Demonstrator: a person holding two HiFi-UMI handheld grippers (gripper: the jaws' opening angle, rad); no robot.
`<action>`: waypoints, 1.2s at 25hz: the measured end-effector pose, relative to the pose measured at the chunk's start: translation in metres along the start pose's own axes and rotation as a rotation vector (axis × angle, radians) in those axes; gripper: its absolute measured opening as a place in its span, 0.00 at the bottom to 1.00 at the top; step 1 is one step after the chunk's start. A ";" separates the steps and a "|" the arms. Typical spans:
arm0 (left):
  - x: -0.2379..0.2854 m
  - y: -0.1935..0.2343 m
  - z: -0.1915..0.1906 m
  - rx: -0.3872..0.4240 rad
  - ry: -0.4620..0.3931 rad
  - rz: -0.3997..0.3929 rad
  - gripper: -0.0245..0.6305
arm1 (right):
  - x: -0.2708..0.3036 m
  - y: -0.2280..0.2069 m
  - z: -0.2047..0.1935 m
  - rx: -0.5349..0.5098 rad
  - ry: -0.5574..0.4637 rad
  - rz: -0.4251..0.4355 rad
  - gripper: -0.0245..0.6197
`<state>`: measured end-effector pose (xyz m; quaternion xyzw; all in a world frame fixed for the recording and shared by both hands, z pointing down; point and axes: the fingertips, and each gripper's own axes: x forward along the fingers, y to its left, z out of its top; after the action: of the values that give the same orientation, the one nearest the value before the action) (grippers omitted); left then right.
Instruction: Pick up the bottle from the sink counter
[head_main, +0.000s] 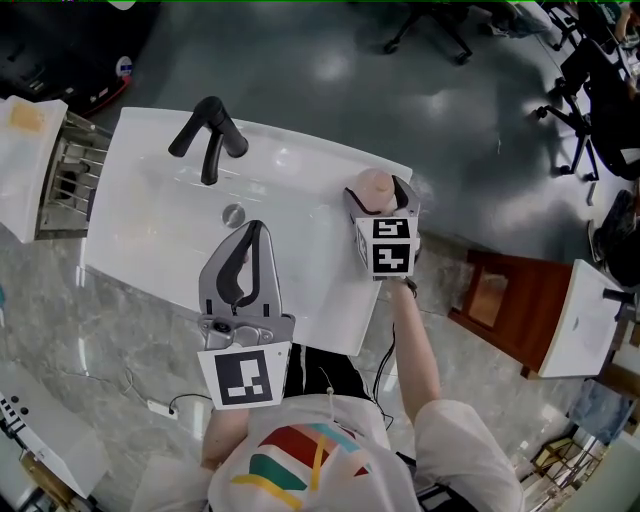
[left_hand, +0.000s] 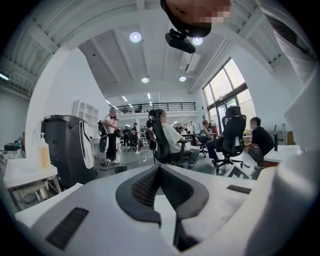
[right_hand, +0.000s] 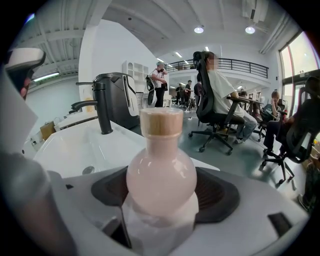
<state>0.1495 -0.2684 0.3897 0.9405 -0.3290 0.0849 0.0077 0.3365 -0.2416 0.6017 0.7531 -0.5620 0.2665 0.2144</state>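
A pale pink bottle (head_main: 372, 186) with a tan cap is at the far right corner of the white sink counter (head_main: 150, 240). My right gripper (head_main: 380, 192) is shut on its round body (right_hand: 161, 175), and the neck and cap stick out past the dark pads (right_hand: 220, 194). Whether its base touches the counter is hidden. My left gripper (head_main: 256, 230) hovers over the counter's near edge, its fingertips together and holding nothing; in its own view the pads (left_hand: 145, 187) meet in a point. A black faucet (head_main: 210, 140) stands at the back of the basin.
The basin's drain (head_main: 233, 213) lies between faucet and left gripper. A metal rack (head_main: 70, 175) adjoins the counter's left end. A brown wooden cabinet (head_main: 510, 305) and a white stand (head_main: 585, 320) sit right. Office chairs (head_main: 580, 110) and seated people (right_hand: 220, 100) fill the room beyond.
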 end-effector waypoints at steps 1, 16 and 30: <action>-0.001 0.001 0.001 0.000 -0.001 0.003 0.06 | 0.000 -0.001 0.000 0.003 -0.001 -0.005 0.64; -0.023 0.022 0.025 -0.003 -0.060 0.056 0.06 | -0.034 0.011 0.048 -0.036 -0.079 -0.034 0.64; -0.080 0.055 0.082 -0.024 -0.203 0.139 0.06 | -0.168 0.086 0.170 -0.104 -0.388 0.040 0.64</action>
<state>0.0665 -0.2677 0.2930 0.9191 -0.3933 -0.0144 -0.0204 0.2427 -0.2484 0.3656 0.7670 -0.6206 0.0913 0.1353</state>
